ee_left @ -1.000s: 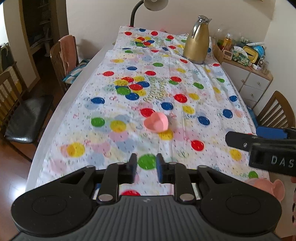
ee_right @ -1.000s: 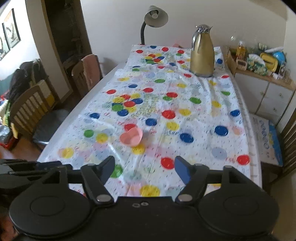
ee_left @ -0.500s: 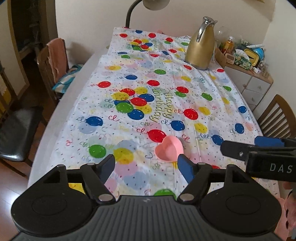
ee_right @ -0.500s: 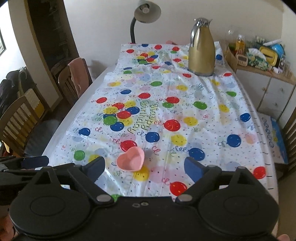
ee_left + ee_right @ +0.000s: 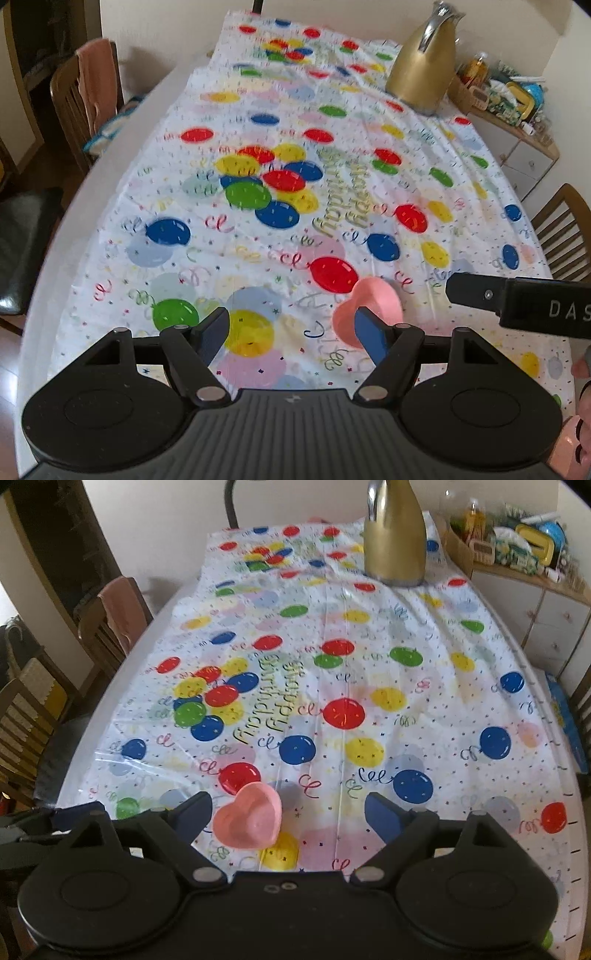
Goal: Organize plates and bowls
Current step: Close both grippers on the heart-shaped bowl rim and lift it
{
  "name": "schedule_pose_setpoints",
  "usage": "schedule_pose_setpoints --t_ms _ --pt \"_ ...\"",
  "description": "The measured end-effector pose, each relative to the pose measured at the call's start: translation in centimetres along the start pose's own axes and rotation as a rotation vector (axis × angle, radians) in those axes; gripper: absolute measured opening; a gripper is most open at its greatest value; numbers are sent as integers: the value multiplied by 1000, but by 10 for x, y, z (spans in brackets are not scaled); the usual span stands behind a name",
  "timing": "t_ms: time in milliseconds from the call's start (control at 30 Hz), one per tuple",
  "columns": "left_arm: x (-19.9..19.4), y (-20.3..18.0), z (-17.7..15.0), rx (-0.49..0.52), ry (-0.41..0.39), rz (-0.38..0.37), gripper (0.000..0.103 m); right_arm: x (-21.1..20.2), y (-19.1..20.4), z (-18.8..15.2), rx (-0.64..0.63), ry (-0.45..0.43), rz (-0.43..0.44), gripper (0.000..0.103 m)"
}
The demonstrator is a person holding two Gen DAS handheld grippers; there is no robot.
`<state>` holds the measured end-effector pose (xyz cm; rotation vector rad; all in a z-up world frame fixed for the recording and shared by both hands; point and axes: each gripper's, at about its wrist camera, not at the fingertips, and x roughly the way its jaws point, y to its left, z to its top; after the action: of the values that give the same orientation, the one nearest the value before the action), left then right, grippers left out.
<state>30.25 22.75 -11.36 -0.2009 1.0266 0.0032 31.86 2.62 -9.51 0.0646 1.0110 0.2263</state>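
Left tongs (image 5: 290,334): released, jaws standing wide, nothing between the pads. I hold them angled down at the table so the fingers frame the work surface ahead.
Right tongs (image 5: 288,812): jaws wide and easing inward at this moment; the pads press on nothing. I judge this as sizing the gap to the bowl's rim.
Pink heart bowl (image 5: 249,821): sits on the tablecloth (image 5: 332,635), just ahead of my right tongs, close to their left finger and within their span. From my left tongs it lies behind the right finger, outside their gap.
Reason for placement: both tongs come in low from the near edge, because the bowl stands alone there, well apart from the gold jug (image 5: 395,539) at the far end.
Bowl appearance: small, heart-shaped, pale pink, matte, upright, empty, shallow walls.
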Motion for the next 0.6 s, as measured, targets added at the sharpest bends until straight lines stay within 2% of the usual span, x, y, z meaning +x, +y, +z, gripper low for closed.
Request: schedule_pose_setpoints --t_ms 200,267,400,467,600 --pt "32 4 -2 -16 48 -13 74 34 -3 2 20 60 -7 81" --pt "39 2 -3 -12 58 -17 74 44 -4 1 25 78 -11 75" --pt "52 -2 -7 2 65 -29 74 60 -7 -3 47 112 -14 68" --pt "56 -4 -8 4 68 -32 74 66 -8 -5 55 124 -11 58" --pt "62 -7 -9 1 76 -51 73 75 -7 -7 62 136 -5 50"
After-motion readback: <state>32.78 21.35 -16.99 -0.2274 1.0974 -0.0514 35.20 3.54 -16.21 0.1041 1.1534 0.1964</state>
